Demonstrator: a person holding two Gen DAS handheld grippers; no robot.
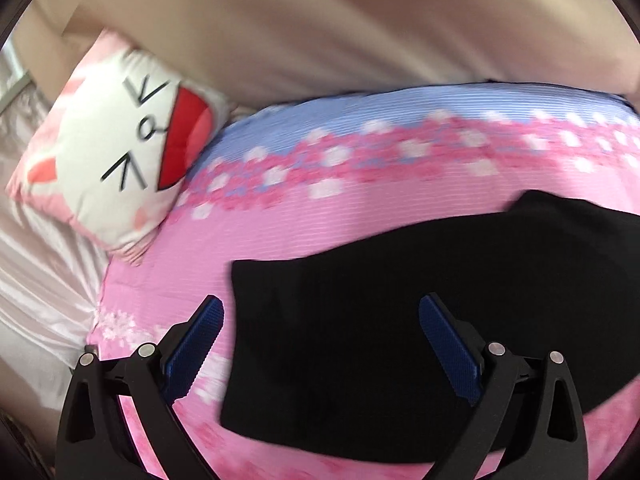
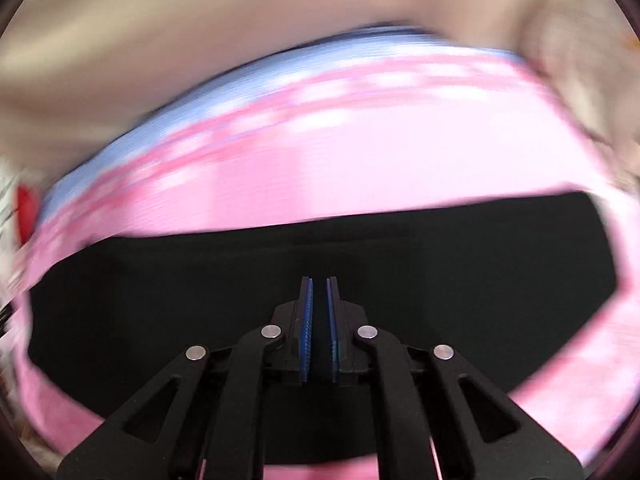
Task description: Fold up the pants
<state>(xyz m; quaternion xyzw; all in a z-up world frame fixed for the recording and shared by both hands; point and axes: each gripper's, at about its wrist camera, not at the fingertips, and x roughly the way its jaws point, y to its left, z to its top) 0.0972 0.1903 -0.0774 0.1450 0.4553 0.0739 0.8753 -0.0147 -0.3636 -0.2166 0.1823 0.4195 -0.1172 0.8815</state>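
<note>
Black pants (image 1: 380, 320) lie flat on a pink flowered bed cover (image 1: 280, 232). My left gripper (image 1: 322, 312) is open above their left end, with one blue pad (image 1: 196, 344) over the cover and the other over the cloth. In the right wrist view the pants (image 2: 200, 300) spread wide across the cover (image 2: 360, 168). My right gripper (image 2: 319, 284) is nearly shut, its blue pads a narrow gap apart, with dark cloth between them. The view is blurred, so I cannot tell whether it grips the pants.
A white and pink cat-face pillow (image 1: 116, 160) lies at the far left of the bed. A beige headboard or wall (image 1: 320, 20) runs behind the bed. Pale satin sheet (image 1: 36, 280) shows at the left edge.
</note>
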